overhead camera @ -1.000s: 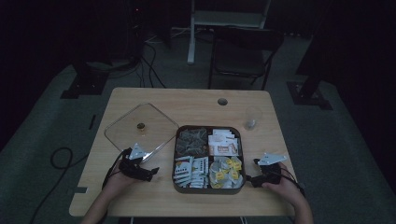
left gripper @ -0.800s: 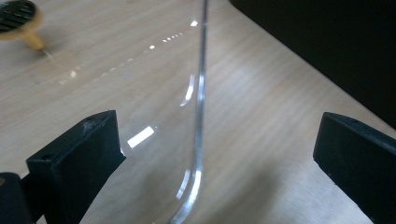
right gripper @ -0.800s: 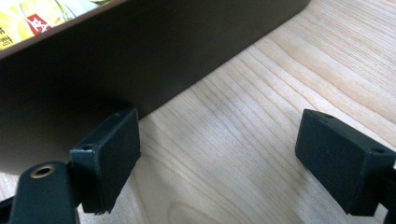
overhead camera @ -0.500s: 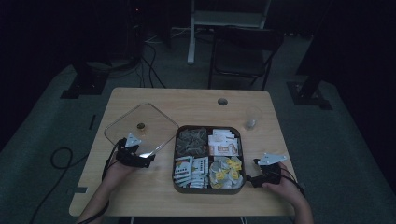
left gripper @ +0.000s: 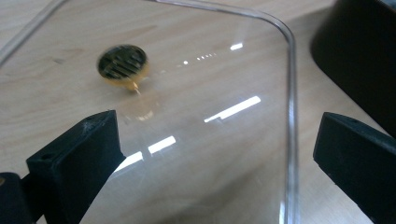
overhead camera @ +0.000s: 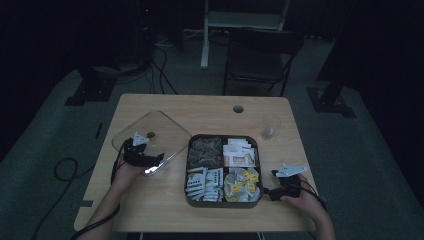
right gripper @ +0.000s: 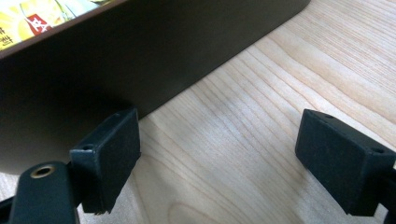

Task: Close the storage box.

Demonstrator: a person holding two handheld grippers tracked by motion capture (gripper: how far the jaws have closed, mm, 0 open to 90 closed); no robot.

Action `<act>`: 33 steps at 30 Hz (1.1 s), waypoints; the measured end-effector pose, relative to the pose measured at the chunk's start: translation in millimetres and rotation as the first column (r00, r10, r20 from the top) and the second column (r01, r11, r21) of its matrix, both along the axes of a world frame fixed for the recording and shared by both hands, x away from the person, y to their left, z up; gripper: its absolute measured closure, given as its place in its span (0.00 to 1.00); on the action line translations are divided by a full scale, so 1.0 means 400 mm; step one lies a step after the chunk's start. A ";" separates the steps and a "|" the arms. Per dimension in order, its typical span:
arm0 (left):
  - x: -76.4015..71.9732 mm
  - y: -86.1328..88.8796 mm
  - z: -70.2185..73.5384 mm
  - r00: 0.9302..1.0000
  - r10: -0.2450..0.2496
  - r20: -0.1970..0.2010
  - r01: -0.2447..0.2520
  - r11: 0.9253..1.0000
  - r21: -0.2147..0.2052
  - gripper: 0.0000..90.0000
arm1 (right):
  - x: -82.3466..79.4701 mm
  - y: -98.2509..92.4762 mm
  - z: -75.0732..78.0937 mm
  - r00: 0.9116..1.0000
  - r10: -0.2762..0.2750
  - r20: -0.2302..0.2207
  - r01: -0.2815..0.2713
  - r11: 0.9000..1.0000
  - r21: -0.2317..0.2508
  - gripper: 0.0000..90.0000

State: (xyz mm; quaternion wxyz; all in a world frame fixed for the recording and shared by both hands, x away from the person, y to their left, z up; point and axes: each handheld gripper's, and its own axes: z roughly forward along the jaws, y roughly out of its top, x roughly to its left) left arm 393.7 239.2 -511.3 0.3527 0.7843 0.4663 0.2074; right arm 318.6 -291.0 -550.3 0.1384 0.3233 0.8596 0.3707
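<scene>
Since prior frame: left gripper (overhead camera: 150, 161) has advanced fwd from the bare table onto the clear lid (overhead camera: 165, 134); right gripper (overhead camera: 280, 189) unchanged. Left jaws wide apart, nothing held; lid's near edge lies between them, its rounded corner and raised rim just inside the far jaw. Lid extends ahead of the gripper, flat on the table (overhead camera: 210, 107); roughly square, no clear long axis. Left hand nearer by far. Lid: transparent, glossy, hard, with small gold round knob (left gripper: 122, 64) ahead. Right jaws also wide, empty, resting beside dark compartment box (overhead camera: 189, 172), smooth matte wall, sachets inside. Table: pale wood grain.
</scene>
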 end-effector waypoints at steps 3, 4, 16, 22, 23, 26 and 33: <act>0.023 0.001 0.001 1.000 0.014 -0.001 -0.014 1.000 -0.007 0.02 | 0.000 0.000 0.000 1.000 0.000 0.001 0.000 1.000 0.000 0.15; 0.030 0.002 0.001 1.000 0.017 -0.004 -0.017 1.000 -0.011 0.02 | 0.000 0.000 0.000 1.000 0.000 0.000 0.000 1.000 0.000 0.15; 0.100 0.014 -0.022 0.994 0.112 -0.018 -0.112 0.994 -0.008 0.07 | 0.000 0.000 0.000 1.000 0.000 0.000 0.000 1.000 0.000 0.15; 0.124 0.029 -0.029 0.993 0.118 -0.003 -0.118 0.993 -0.006 0.26 | 0.000 0.000 0.000 1.000 -0.002 0.000 0.002 1.000 0.001 0.16; 0.128 0.031 -0.029 0.993 0.119 -0.003 -0.119 0.993 -0.003 0.29 | 0.000 0.000 0.000 1.000 -0.003 0.000 0.003 1.000 0.001 0.16; 0.143 0.031 -0.036 0.995 0.102 -0.010 -0.102 0.995 0.007 0.38 | 0.000 0.000 0.000 1.000 -0.003 0.000 0.003 1.000 0.001 0.16; 0.162 0.027 -0.049 0.995 0.099 -0.012 -0.098 0.995 0.016 0.49 | 0.000 -0.001 0.000 1.000 -0.005 0.000 0.005 1.000 0.003 0.16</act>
